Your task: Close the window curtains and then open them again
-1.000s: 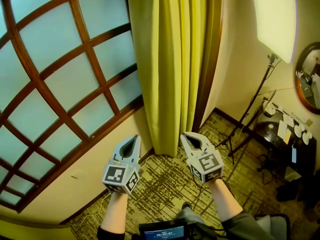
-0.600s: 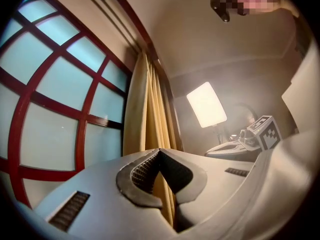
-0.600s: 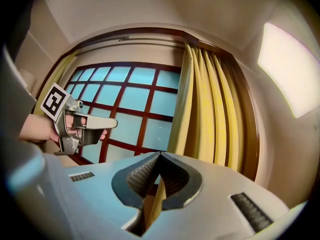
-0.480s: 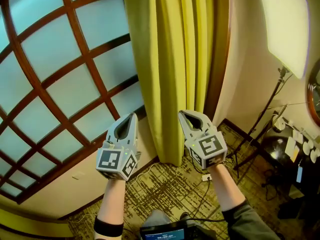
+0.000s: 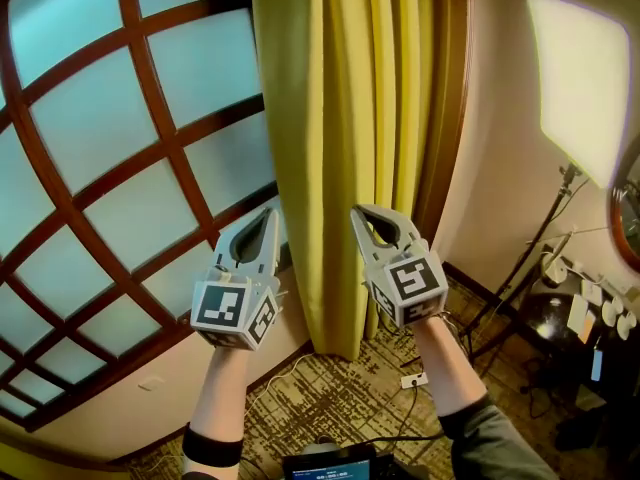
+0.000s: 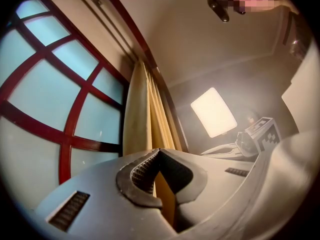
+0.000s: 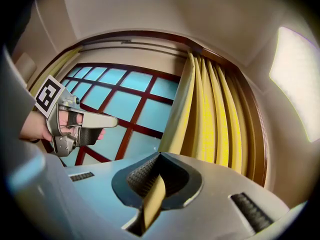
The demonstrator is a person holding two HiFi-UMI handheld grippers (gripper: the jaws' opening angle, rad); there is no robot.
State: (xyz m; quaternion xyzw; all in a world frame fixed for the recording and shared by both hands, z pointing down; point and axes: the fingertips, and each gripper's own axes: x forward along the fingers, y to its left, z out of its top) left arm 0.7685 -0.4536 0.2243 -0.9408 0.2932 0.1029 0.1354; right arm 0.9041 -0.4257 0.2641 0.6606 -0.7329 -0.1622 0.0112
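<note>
A yellow-green curtain (image 5: 340, 118) hangs gathered in folds at the right side of a large window (image 5: 120, 148) with frosted panes and red-brown wooden bars. Both grippers are held up side by side in front of it. My left gripper (image 5: 268, 214) is shut and points at the curtain's left edge, where it meets the glass. My right gripper (image 5: 358, 211) is shut and points at the curtain's middle folds. Neither has anything between its fingertips. The left gripper view shows the curtain (image 6: 142, 119) past the closed tips (image 6: 159, 150). The right gripper view shows the same curtain (image 7: 205, 114) beyond its tips (image 7: 160, 155).
A bright light panel (image 5: 585, 78) on a stand (image 5: 540, 258) is at the right, beside the dark wooden window frame (image 5: 450, 118). A dark table (image 5: 590, 308) with small items and a round mirror (image 5: 630, 218) stand further right. A cable with a plug (image 5: 412, 378) lies on the patterned carpet.
Both grippers have risen and moved closer to the curtain, staying shut. The head view has tilted upward, so less floor shows.
</note>
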